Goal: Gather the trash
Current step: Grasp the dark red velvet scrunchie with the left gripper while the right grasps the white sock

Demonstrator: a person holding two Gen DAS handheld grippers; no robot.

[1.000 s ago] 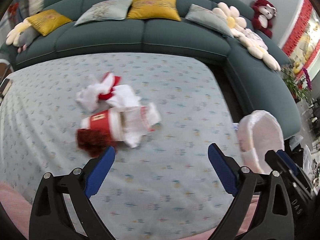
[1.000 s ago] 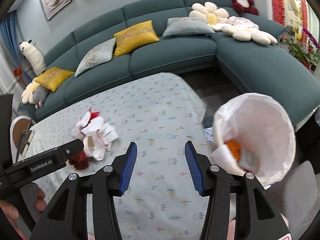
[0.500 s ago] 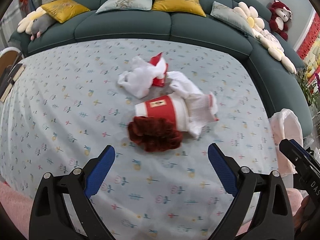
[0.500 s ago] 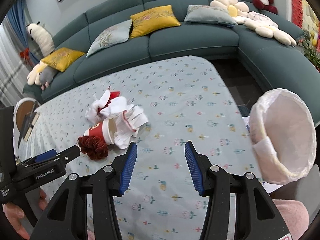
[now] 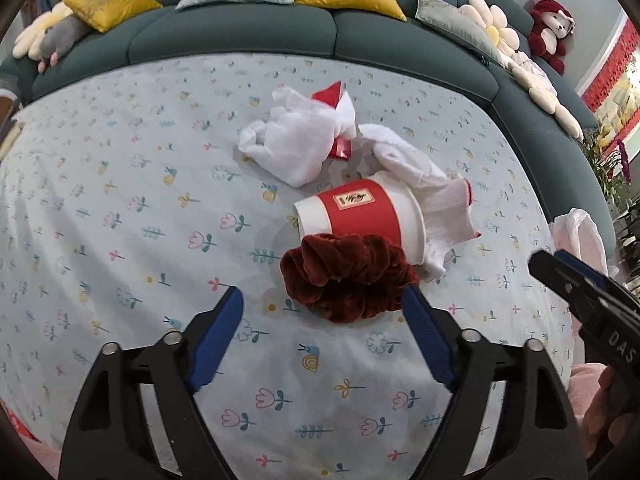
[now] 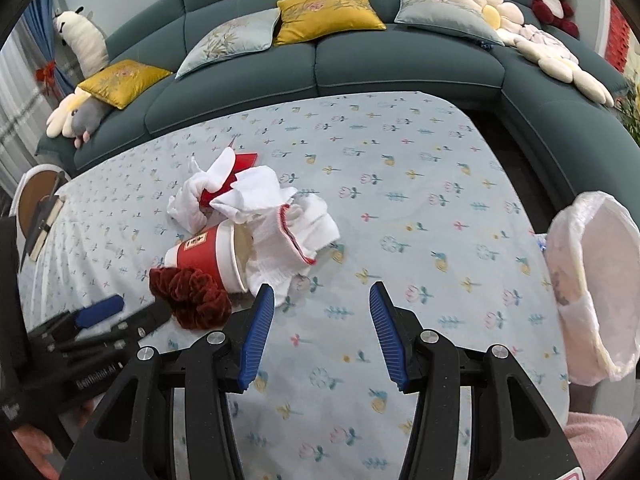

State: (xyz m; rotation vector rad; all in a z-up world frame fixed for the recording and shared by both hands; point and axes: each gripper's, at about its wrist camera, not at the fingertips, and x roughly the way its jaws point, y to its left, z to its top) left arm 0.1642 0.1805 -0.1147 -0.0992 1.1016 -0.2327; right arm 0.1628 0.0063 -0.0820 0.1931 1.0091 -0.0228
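A dark red scrunchie (image 5: 348, 276) lies on the table between the blue pads of my left gripper (image 5: 322, 308). The jaws are closing. The right pad is at the scrunchie's edge and the left pad stands clear of it. Just behind it a paper cup with a red band (image 5: 360, 216) lies on its side among crumpled white cloths (image 5: 296, 144) and a red wrapper (image 5: 330, 94). My right gripper (image 6: 322, 304) hovers open over bare tablecloth, right of the cup (image 6: 208, 252) and scrunchie (image 6: 192, 296), nothing between its fingers. The left gripper (image 6: 132, 310) shows at the left of that view.
The table wears a pale blue flowered cloth (image 6: 420, 184). A bin lined with a white bag (image 6: 592, 280) stands off the table's right edge. A teal corner sofa (image 6: 400, 64) with cushions and plush toys wraps around the far side and right.
Both grippers have come down and closer to the trash pile. The left jaws have narrowed around the scrunchie. The bin has slid toward the right edge of the right wrist view.
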